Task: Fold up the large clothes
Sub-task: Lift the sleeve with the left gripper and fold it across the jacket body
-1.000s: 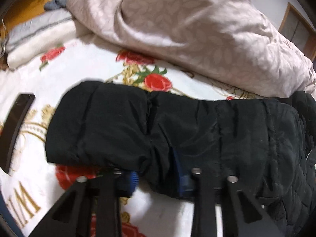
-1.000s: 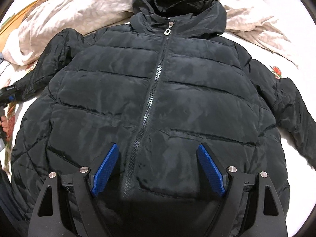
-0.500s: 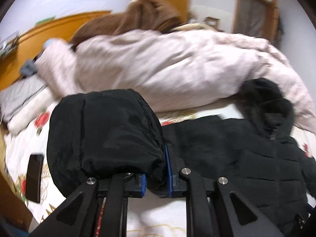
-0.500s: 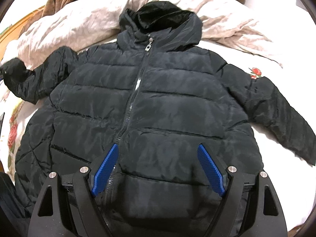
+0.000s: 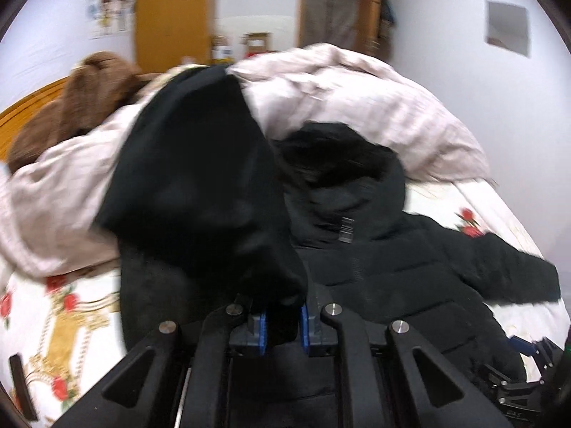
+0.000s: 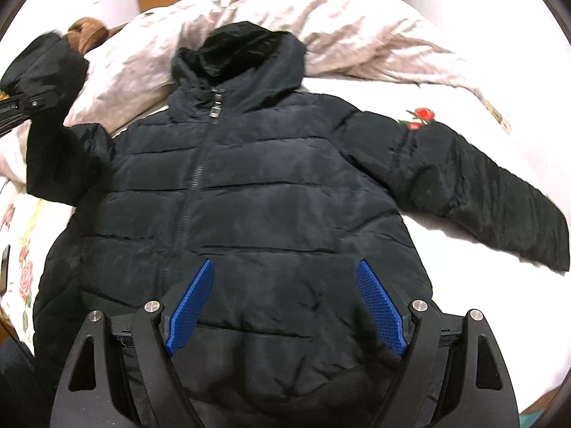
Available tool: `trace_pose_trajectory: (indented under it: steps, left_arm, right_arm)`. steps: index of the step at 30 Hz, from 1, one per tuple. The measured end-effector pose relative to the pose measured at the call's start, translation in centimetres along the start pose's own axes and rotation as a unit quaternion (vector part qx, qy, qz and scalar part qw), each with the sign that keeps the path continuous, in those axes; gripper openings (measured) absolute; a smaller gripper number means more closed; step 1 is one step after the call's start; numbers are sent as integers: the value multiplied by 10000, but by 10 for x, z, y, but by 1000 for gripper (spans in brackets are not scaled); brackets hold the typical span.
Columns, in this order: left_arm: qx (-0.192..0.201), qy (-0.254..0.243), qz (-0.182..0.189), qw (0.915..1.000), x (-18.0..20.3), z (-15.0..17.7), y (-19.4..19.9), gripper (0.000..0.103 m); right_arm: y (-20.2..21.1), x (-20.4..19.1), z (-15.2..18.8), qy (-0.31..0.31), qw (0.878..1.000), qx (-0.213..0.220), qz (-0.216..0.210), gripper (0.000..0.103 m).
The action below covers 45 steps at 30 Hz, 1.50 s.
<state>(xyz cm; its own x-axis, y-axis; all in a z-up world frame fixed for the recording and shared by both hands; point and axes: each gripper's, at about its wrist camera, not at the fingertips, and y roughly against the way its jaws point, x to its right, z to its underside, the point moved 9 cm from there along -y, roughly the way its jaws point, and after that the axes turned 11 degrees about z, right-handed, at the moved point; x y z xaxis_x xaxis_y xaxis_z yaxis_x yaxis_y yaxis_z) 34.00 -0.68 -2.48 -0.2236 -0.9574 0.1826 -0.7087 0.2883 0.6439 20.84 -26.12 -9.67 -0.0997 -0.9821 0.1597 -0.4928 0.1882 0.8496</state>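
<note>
Padding makes this black jacket [image 6: 249, 192] thick and springy, so you should expect it to push back when you fold it. It lies face up on the bed [image 6: 481, 82], zipped, with the hood [image 6: 242, 53] against the pale quilt [image 6: 339, 21] at the top. The shell looks smooth and a little slippery, and I judge it light for its size, soft everywhere, with nothing fragile except maybe the zipper pull [image 6: 216, 105].

Your left hand-held gripper [image 5: 282, 324] is closed narrow on the cuff end of one sleeve [image 5: 200, 185], and its jaws have just been closing on that cloth. The sleeve stands lifted above the bed, in front of the quilt, and in the right wrist view you see it raised at the far left [image 6: 46, 67]. Holding at the cuff is a good choice, because there the fabric is thin enough for the pads to bite.

Your right hand-held gripper [image 6: 285, 306] hangs over the lower front of the jacket with the jaws wide apart and nothing between them. The other sleeve [image 6: 481, 185] lies flat, stretched out on the sheet to the right.

For the next hold, take a seam, the hem or the second cuff, not the puffy middle of a panel, which will probably slide out of the pads. After you lay a sleeve over the chest, press it down a moment, since the filling may lift it again.
</note>
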Motion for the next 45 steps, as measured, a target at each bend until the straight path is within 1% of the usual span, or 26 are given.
trace_pose_trajectory:
  steps: [3,6,9,12,14,15,16,18,19,21,23,26,28,30,31,33,34,36,38,39,41,43,44,45]
  left_arm:
    - [-229,-234,318,9990,39,11,-33,13]
    - [-462,-345,625,9964,76,25,-64,12]
    - [-736,-367,1054,9910,109,43,-93,12]
    - [-1009,-293,1492,9832,135,57,-116,14]
    - [-1184,-143,1738,9775,148,64,-121,23]
    - [-1171,-85,1853,9756,151,63,-118,36]
    - [-1114,-64,1926,9749,153,62,-115,50]
    - [-921,-38,2011,9752,153,55,-102,64]
    - [-846,-25,2007,9760,149,51,-97,67]
    - [-725,41,1961,9779,135,44,-84,69]
    - [-596,99,1775,9823,113,37,-78,69]
    - [-429,250,1083,9929,52,26,-78,69]
    - [-474,460,565,9962,5,27,-87,68]
    - [-579,640,114,9962,-38,33,-100,67]
    - [-675,755,-19,9949,-55,38,-107,66]
    - [-805,947,-29,9922,-75,49,-119,66]
    - [-850,961,12,9917,-76,54,-125,66]
    - [-915,734,83,9931,-64,60,-133,66]
    - [-1008,486,186,9935,-45,69,-142,66]
    - [-1025,417,182,9937,-41,71,-145,66]
    - [-1035,364,141,9939,-40,70,-144,66]
    - [-1071,426,233,9931,-38,66,-139,66]
    - [-1055,438,260,9931,-41,63,-135,66]
    - [-971,410,273,9941,-41,57,-126,66]
  right_arm:
    - [-12,15,5,-121,9999,-105,57,82]
    - [-24,28,12,-226,9995,-213,102,82]
    - [-36,41,19,-342,9988,-331,141,82]
    - [-43,51,23,-434,9981,-396,166,82]
    - [-46,55,22,-469,9980,-402,159,82]
    - [-47,57,20,-487,9979,-394,147,82]
    - [-46,58,18,-521,9978,-384,121,82]
    - [-47,59,14,-589,9976,-367,71,82]
    - [-47,59,11,-623,9975,-345,43,82]
    - [-47,56,4,-663,9974,-289,-13,82]
    - [-51,48,-8,-673,9973,-272,-85,82]
    - [-56,34,-30,-621,9976,-170,-243,82]
    - [-62,23,-47,-547,9980,-64,-313,81]
    - [-74,10,-61,-417,9985,-35,-344,67]
    - [-82,2,-66,-341,9988,-63,-343,64]
    - [-101,-7,-72,-216,9991,-177,-322,53]
    - [-113,-9,-72,-169,9990,-298,-286,53]
    - [-135,-6,-70,-165,9985,-496,-154,53]
    - [-147,2,-66,-224,9983,-539,-77,51]
    - [-148,4,-65,-225,9983,-529,-81,51]
    - [-145,3,-64,-59,9986,-527,49,51]
    - [-137,3,-67,1,9984,-538,175,51]
    - [-129,4,-71,-50,9987,-482,169,51]
    - [-117,3,-79,-94,9995,-301,101,51]
